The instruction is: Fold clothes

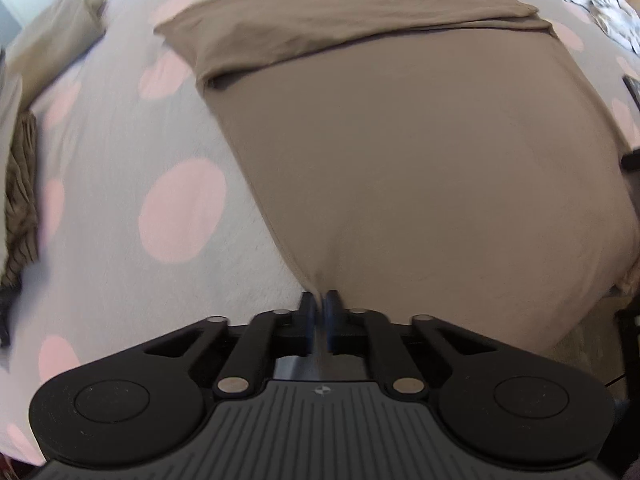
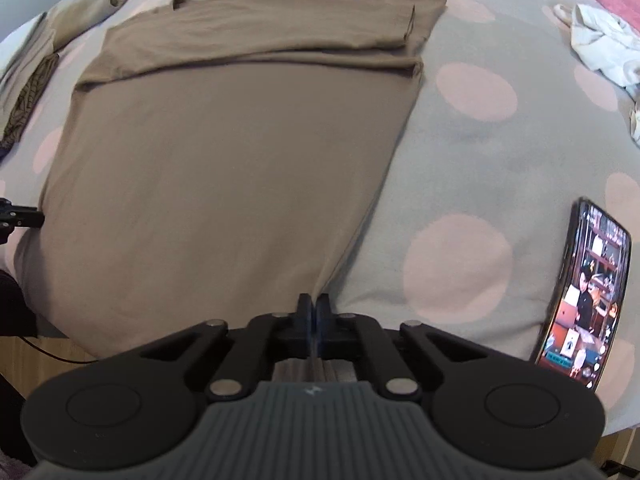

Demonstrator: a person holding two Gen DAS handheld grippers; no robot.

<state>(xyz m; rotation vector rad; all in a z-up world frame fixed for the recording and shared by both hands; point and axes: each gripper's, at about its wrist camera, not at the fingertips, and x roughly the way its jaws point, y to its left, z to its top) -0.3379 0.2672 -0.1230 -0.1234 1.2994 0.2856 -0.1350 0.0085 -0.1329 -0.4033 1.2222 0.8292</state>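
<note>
Grey bedspread (image 2: 480, 152) with pink dots; lit phone (image 2: 584, 296) lying flat near its right edge

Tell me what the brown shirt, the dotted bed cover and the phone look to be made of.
Brown shirt: thin, soft knit, likely cotton jersey; matte, lies flat with soft folds at the sleeves.
Dotted bed cover: looks like fleece or brushed fabric; faintly fuzzy, matte, grey with pink dots.
Phone: glossy glass screen, lit, in a dark rim; whether plastic or metal is unclear.
</note>
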